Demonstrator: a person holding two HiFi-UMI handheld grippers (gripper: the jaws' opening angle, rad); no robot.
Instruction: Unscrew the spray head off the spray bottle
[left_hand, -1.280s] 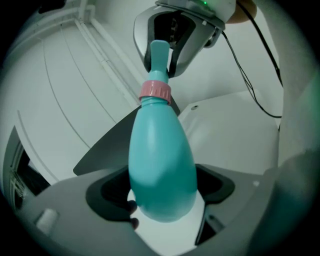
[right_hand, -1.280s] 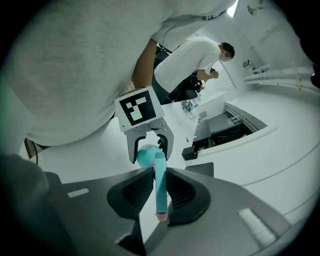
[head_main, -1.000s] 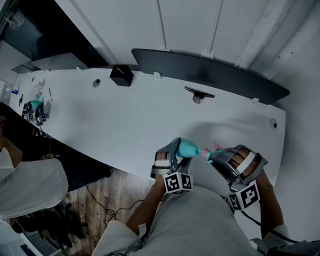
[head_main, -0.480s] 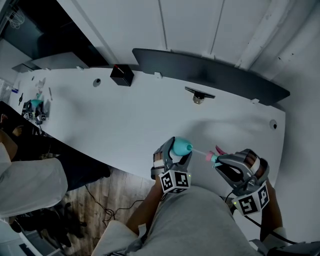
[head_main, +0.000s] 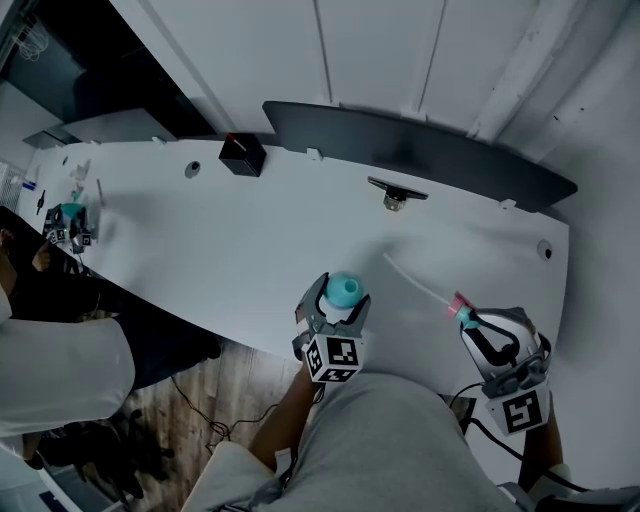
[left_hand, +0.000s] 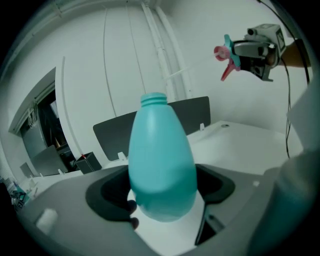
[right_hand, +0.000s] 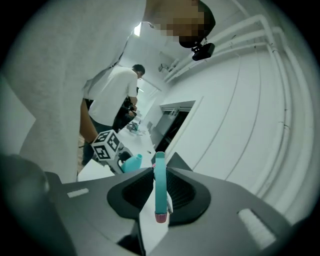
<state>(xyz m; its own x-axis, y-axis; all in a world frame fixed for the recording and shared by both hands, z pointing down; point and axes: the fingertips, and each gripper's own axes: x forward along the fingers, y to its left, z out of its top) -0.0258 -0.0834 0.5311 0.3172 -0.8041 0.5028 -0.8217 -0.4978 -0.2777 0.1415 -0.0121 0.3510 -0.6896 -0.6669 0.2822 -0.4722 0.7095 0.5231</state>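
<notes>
Now the spray head (head_main: 461, 308) is off the bottle (left_hand: 161, 165). A second ago the two were joined between our hands. Since then our right gripper (head_main: 477, 323) has carried the head away to the bottle's right, and the thin dip tube (head_main: 415, 278) has been drawn clear of the neck.

Our right gripper is nearly closed and pinches the teal and pink head. Our left gripper (head_main: 333, 303) stands wide, its jaws clamped round the bottle's broad belly. It has swung the bottle so the bare threaded neck now points away from us, no longer toward the right gripper. The bottle is held in the air above the white surface (head_main: 250, 230), near its front edge, and does not rest on it.

We judge the unscrewing done, since head and bottle are well apart, each in its own gripper. All that may remain is setting them down.
</notes>
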